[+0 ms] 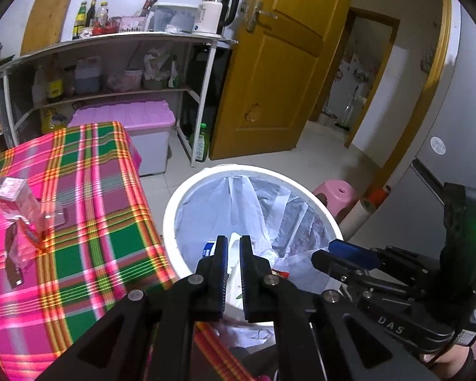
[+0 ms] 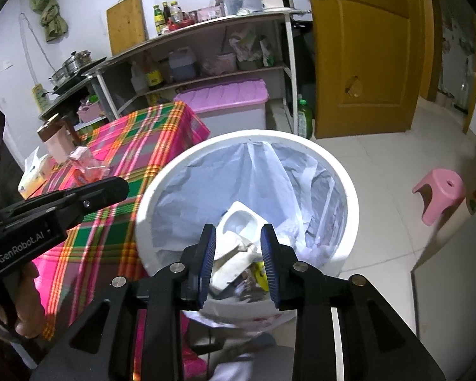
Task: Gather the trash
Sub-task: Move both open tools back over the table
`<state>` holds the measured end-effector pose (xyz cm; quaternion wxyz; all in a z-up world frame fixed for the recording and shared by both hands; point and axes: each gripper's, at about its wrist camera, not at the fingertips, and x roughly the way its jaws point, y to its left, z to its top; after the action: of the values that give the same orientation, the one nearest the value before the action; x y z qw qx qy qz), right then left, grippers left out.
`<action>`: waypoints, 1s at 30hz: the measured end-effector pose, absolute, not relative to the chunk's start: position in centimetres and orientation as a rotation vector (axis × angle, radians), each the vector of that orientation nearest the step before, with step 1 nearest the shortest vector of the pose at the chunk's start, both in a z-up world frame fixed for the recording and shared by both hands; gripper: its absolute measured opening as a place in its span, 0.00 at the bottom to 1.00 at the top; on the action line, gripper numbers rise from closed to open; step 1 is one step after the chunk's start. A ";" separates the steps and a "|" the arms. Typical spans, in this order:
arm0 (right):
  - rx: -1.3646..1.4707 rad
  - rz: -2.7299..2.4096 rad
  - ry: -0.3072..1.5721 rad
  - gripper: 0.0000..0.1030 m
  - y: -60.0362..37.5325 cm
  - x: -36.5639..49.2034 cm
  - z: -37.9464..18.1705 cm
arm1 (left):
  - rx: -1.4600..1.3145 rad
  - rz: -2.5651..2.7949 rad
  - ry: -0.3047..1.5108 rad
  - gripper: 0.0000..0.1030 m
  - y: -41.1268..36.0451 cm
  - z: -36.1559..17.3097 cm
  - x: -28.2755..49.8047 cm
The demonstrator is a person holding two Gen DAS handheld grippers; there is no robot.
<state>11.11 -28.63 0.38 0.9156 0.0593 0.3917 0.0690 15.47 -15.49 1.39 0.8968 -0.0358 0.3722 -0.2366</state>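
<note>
On the desk (image 1: 89, 197), pink wrappers (image 1: 19, 209) await collection. The left tongs (image 1: 233, 244) hang over the lined bin (image 1: 174, 203), jaws slightly apart, gripping nothing. The right tongs (image 2: 238, 238) hang alongside, jaws wide apart, empty; discarded trash (image 2: 238, 244) lies inside. Next pickup: approach the wrappers low, clamp flat, release centred above the liner.
</note>
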 end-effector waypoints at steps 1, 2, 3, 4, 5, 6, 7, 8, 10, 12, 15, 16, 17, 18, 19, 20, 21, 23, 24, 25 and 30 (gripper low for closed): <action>0.118 0.148 0.801 0.29 -28.3 10.8 0.7 | -0.074 -0.486 0.767 0.06 -15.3 1.5 15.2; 0.114 0.154 0.796 0.29 -28.1 10.6 0.8 | -0.075 -0.482 0.764 0.06 -14.9 1.6 14.9; 0.112 0.157 0.794 0.29 -27.9 10.5 1.0 | -0.077 -0.476 0.760 0.06 -14.6 1.8 14.6; 0.107 0.165 0.788 0.29 -27.6 10.3 1.3 | -0.078 -0.469 0.757 0.06 -14.2 1.9 14.3; 0.104 0.171 0.784 0.29 -27.3 10.1 1.4 | -0.079 -0.463 0.755 0.06 -14.0 2.0 14.2; 0.101 0.175 0.781 0.29 -27.1 10.0 1.5 | -0.082 -0.457 0.752 0.06 -13.7 2.2 13.9; 0.095 0.182 0.777 0.29 -26.7 9.8 1.8 | -0.085 -0.451 0.749 0.06 -13.3 2.3 13.6; 0.092 0.187 0.774 0.29 -26.5 9.7 1.9 | -0.086 -0.446 0.746 0.06 -12.9 2.4 13.4; 0.083 0.200 0.768 0.29 -25.8 9.4 2.2 | -0.089 -0.434 0.737 0.06 -12.2 2.6 12.9; 0.076 0.217 0.762 0.29 -25.1 9.1 2.5 | -0.096 -0.423 0.730 0.06 -11.4 2.7 12.4; 0.065 0.239 0.757 0.29 -24.1 8.8 2.7 | -0.104 -0.401 0.719 0.06 -10.3 3.0 11.7; 0.062 0.247 0.756 0.29 -23.7 8.8 2.8 | -0.106 -0.395 0.716 0.06 -9.9 3.1 11.5; 0.059 0.255 0.754 0.29 -23.4 8.7 2.9 | -0.108 -0.388 0.713 0.06 -9.5 3.1 11.3; 0.056 0.263 0.753 0.29 -23.0 8.6 2.9 | -0.109 -0.382 0.709 0.06 -9.2 3.2 11.0; 0.054 0.270 0.753 0.29 -22.8 8.6 3.0 | -0.109 -0.373 0.705 0.06 -8.8 3.3 10.8; 0.051 0.280 0.752 0.29 -22.4 8.5 3.0 | -0.110 -0.366 0.703 0.06 -8.5 3.4 10.7; 0.050 0.285 0.751 0.29 -22.2 8.4 3.0 | -0.111 -0.357 0.700 0.06 -8.1 3.4 10.4; 0.046 0.301 0.751 0.29 -21.6 8.2 3.0 | -0.110 -0.341 0.694 0.06 -7.4 3.5 10.0; 0.044 0.311 0.751 0.29 -21.3 8.1 3.0 | -0.110 -0.330 0.692 0.06 -7.1 3.5 9.8; 0.043 0.317 0.751 0.29 -21.1 8.1 3.0 | -0.113 -0.320 0.691 0.06 -6.7 3.5 9.5; 0.037 0.356 0.756 0.29 -19.8 7.9 2.9 | -0.128 -0.273 0.700 0.06 -4.7 3.0 8.8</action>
<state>7.94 -19.83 2.86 0.9138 0.0179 0.3671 0.1729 8.81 -4.74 2.97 0.9282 -0.0627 0.3416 -0.1332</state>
